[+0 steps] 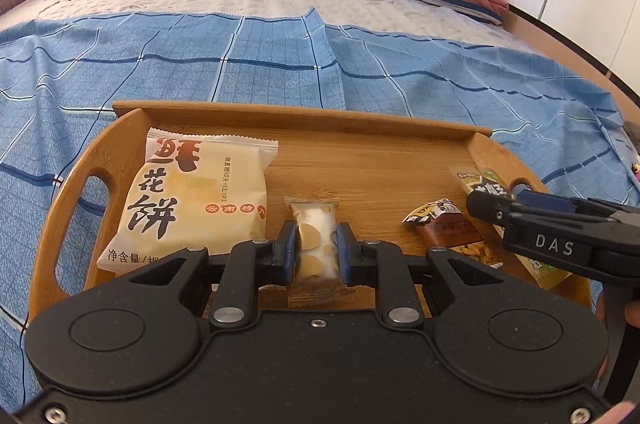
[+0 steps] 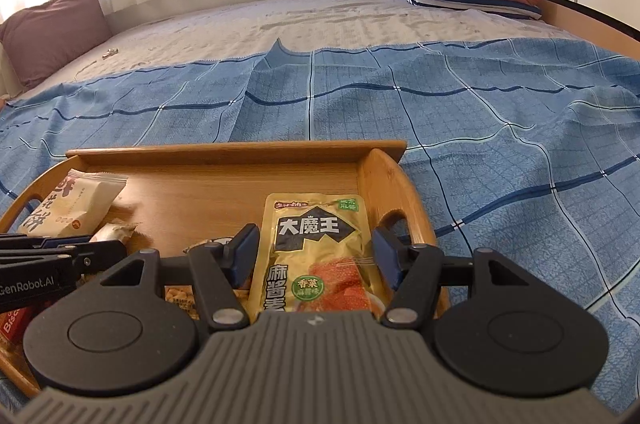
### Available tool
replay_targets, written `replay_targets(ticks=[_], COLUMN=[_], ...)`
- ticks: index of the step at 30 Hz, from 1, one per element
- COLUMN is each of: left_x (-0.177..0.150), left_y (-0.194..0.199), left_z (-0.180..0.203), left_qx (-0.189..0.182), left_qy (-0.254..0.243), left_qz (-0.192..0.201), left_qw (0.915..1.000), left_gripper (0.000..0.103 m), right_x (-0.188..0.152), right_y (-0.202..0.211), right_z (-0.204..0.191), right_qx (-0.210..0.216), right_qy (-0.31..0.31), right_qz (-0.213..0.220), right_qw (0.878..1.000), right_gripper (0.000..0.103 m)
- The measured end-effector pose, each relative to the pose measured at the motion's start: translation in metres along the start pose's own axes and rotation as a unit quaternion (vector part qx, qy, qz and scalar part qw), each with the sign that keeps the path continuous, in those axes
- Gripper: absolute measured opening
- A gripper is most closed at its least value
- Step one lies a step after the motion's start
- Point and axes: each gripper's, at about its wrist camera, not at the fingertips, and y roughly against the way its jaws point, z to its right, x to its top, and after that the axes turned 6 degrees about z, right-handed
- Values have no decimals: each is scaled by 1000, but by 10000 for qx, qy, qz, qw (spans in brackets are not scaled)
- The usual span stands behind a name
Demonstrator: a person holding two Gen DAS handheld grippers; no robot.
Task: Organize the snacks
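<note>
1. Gripping small candy packet [image 1: 316, 244], left gripper [image 1: 317, 252] is clenched over wooden tray [image 1: 360, 160].
2. Right gripper [image 2: 316, 256] straddles yellow-green pouch [image 2: 316, 248], pads apart.
3. Risk: slick wrapper slipping; grippers colliding nearby.

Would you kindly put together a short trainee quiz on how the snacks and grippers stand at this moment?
1. True or false: the left gripper is shut on the small candy packet.
2. Multiple choice: the green pouch lies in the tray A) by the left handle, B) by the right handle, C) on the blanket.
3. Fill in: the right gripper straddles the green pouch with its fingers ____, not yet clamped.

Key: 1 true. 2 B. 3 open.
</note>
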Motion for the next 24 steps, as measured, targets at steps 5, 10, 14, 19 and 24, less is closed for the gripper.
replay_targets(ticks=[5, 10, 14, 19, 24], left_x=[0, -1, 1, 4, 2], left_y=[0, 1, 7, 28, 57], left_z=[3, 5, 7, 10, 12], left_qx=[42, 61, 61, 70, 13], left_qy=[-119, -159, -158, -254, -364], left_qz=[45, 46, 76, 282, 492], left_qw=[9999, 9998, 9998, 9993, 9981], left_gripper=[20, 20, 32, 51, 73], right_x=[-3, -3, -2, 3, 5], right_y=[-1, -1, 4, 21, 47], right_z=[1, 2, 2, 0, -3], right_qx=[-31, -31, 11, 41, 101], right_qy=[11, 4, -67, -96, -58], right_qz=[32, 43, 97, 265, 457], right_qw=[10000, 10000, 9999, 9996, 9989], right_gripper=[65, 68, 81, 87, 92])
